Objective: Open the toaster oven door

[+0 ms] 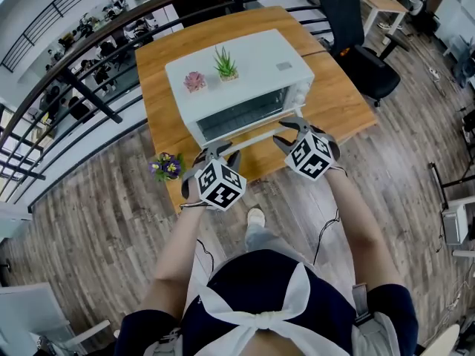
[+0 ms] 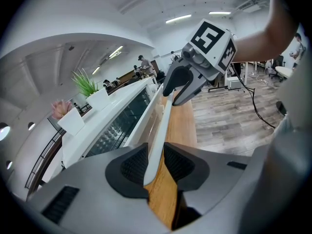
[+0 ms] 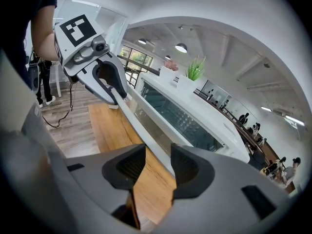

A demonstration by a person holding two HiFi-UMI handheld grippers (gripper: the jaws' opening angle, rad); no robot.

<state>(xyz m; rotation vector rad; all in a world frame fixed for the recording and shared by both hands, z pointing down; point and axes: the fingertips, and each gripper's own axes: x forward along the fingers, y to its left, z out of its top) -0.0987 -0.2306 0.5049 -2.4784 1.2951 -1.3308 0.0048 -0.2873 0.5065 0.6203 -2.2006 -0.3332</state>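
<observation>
The step in hand looks like taking hold of the door. The left tongs (image 2: pixel 156 164) pinch the white handle (image 2: pixel 162 130) of the toaster oven (image 1: pixel 245 73), which stands on the bench (image 1: pixel 341 102) just ahead of both tongs. The right tongs (image 3: pixel 158 167) stand apart, with the handle's far end beside one jaw, unclamped. Next, I judge, the right tongs close, and both draw the door (image 1: pixel 241 116) outward and down.

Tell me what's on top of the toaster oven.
On the toaster oven stand a pink plant and a spiky green plant in white pots, plus a grey label. The pots hide the surface under them.
</observation>
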